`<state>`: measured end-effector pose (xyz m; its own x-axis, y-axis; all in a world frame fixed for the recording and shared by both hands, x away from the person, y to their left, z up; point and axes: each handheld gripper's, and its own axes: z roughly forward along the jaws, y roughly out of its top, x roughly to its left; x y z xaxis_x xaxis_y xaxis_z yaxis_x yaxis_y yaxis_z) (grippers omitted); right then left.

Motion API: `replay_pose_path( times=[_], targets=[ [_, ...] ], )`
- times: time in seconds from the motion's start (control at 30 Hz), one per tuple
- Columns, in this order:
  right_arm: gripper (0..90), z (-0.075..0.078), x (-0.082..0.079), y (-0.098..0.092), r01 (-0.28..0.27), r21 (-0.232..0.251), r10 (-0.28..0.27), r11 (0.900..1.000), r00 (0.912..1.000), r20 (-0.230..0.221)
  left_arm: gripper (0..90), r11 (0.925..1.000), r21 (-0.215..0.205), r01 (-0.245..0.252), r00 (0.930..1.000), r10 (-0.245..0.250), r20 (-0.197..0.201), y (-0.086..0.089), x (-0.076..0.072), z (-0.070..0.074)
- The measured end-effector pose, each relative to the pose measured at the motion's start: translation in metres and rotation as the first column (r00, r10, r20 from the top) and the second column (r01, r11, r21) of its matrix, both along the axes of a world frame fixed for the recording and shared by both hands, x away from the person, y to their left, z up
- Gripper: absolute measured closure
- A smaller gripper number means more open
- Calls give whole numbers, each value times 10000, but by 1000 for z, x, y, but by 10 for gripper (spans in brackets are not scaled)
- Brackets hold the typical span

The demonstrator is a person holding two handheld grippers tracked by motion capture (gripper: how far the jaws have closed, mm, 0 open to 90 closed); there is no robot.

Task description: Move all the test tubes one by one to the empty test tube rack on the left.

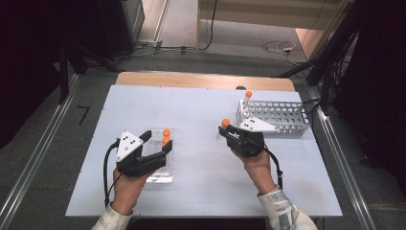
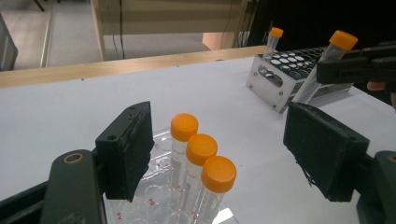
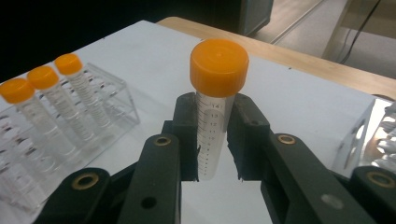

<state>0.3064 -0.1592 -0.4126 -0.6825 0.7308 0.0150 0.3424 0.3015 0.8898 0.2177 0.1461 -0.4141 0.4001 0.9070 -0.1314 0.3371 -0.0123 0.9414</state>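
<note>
A clear plastic rack [image 1: 160, 168] at the left of the white table holds three orange-capped tubes [image 1: 166, 137] in a row. My left gripper [image 1: 158, 142] stands open just above and around that row; in the left gripper view the tubes [image 2: 201, 154] stand between its wide-apart pads [image 2: 126, 149]. My right gripper [image 1: 229, 132] is shut on another orange-capped tube [image 3: 215, 93], which it holds upright in the air left of the metal rack [image 1: 282, 117]. One more capped tube [image 1: 248, 96] stands in that rack's far left corner.
The white table top [image 1: 201, 105] has a wooden strip [image 1: 201, 80] along its far edge. Cables trail from both grippers toward the person's forearms. Floor rails and dark equipment stand around the table.
</note>
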Motion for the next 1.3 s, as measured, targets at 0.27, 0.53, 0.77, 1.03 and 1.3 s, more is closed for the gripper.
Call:
replay_pose_path(
  times=[0.27, 0.53, 0.77, 1.03, 1.3],
  targets=[
    [718, -7, -11, 12, -534, -149, 531, 9985, 9984, -191, 238, 10000, -23, 68, 10000, -68, 32, -1, -1, 1],
    [718, -14, -22, 27, -1161, -301, 1151, 9928, 9929, -312, 240, 9994, -18, 351, 9992, -351, 171, -6, -6, 5],
    [718, -20, -32, 39, -1682, -530, 1659, 9843, 9851, -444, 240, 9973, 58, 725, 9972, -726, 163, -14, -9, 6],
    [718, -24, -42, 52, -2256, -634, 2215, 9722, 9730, -650, 242, 9934, 232, 1127, 9935, -1131, 149, -24, -12, 5],
    [717, -30, -48, 61, -2597, -827, 2536, 9621, 9642, -770, 301, 9833, 766, 1650, 9860, -1663, 105, -36, -14, 1]
  ],
)
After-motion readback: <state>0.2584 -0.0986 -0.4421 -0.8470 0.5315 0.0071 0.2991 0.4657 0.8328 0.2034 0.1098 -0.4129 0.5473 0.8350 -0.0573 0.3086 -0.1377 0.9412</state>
